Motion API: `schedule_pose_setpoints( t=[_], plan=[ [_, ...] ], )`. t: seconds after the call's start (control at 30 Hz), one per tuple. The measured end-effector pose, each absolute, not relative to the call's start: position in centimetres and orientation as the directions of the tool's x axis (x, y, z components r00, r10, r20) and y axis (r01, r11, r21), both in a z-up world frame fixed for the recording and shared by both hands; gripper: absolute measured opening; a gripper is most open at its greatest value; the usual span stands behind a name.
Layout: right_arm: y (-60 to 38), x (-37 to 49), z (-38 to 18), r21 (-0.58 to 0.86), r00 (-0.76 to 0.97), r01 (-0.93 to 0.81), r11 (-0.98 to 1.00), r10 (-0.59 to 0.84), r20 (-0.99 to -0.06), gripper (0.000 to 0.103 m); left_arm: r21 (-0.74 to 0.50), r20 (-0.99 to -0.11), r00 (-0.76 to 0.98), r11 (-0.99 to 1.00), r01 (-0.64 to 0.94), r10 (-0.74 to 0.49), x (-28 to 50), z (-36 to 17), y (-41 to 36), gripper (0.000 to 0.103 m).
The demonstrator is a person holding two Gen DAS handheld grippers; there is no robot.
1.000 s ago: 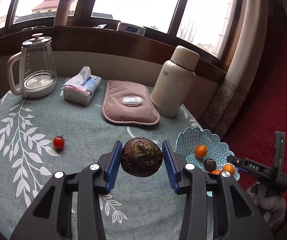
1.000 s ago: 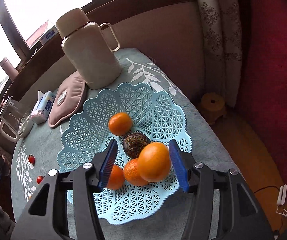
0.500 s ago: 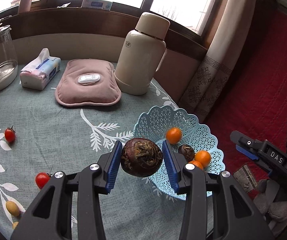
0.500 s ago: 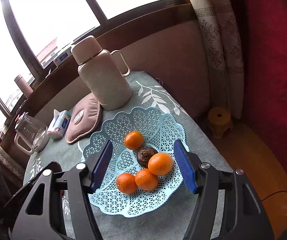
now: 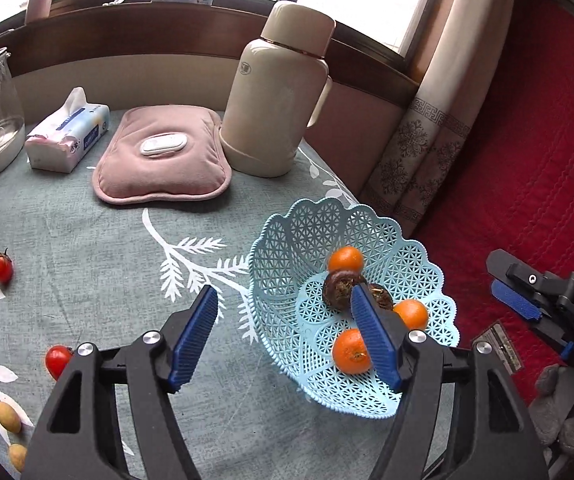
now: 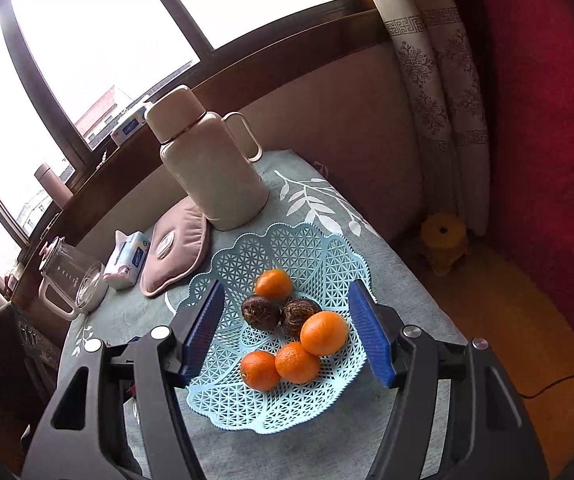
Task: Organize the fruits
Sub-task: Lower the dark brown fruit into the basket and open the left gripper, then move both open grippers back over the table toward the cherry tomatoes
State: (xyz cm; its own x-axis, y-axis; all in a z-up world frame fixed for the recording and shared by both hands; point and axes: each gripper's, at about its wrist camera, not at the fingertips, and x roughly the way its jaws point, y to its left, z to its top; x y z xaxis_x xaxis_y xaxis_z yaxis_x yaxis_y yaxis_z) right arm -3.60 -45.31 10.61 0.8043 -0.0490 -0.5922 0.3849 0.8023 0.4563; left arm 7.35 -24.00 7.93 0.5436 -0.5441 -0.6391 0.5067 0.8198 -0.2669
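So right now both my tongs are empty. My left gripper [image 5: 283,332] has its blue pads spread wide with nothing between them, hanging over the near-left rim of the blue lattice basket [image 5: 287,240], which sits centre-right in the left wrist view. My right gripper [image 6: 287,332] is also spread apart and empty, framing the basket from above in the middle of its own view.

In the basket: four oranges [image 6: 323,333] and two dark brown passion-fruit-looking things [image 6: 260,312] sitting side by side, touching, near the middle. The left view only shows three oranges because my own finger blocks part of the bowl.

So I'd say I'm between picks, with a drop-off done and the next fetch not started. Still loose on the leaf-print tablecloth [image 5: 87,240]: one cherry tomato [image 5: 2,267] at the left edge of the left view, another red one [image 5: 58,361] lower left just beside my left finger, and two small yellowish fruits [image 5: 7,417] in the bottom left corner.

Next move, I think, is swinging the left tongs down-left to that nearer tomato. It's small and round, so I'd want a gentle squeeze dead centre or it'll squirt out or split. The thermos, pink heat pad and tissue pack up top are well out of the way.
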Motion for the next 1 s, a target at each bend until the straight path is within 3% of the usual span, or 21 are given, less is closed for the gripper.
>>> schedule_pose_setpoints(
  t=[0.23, 0.7, 1.0],
  plan=[
    [-44.1, -3.9, 11.1, 0.467, 0.832, 0.344, 0.815, -0.034, -0.554, 0.073, -0.248, -0.61, 0.618, 0.86, 0.446, -0.496, 7.3, 8.8, -21.6, 0.084],
    [-40.3, -6.0, 14.1, 0.405, 0.917, 0.239, 0.882, -0.068, -0.392, 0.083, -0.189, -0.526, 0.749, 0.914, 0.359, -0.403, 5.9, 11.3, -17.2, 0.088],
    [-38.8, -5.9, 14.0, 0.392, 0.919, 0.209, 0.896, -0.044, -0.391, 0.085, -0.183, -0.509, 0.785, 0.936, 0.301, -0.353, 5.6, 11.8, -14.5, 0.093]
  ],
)
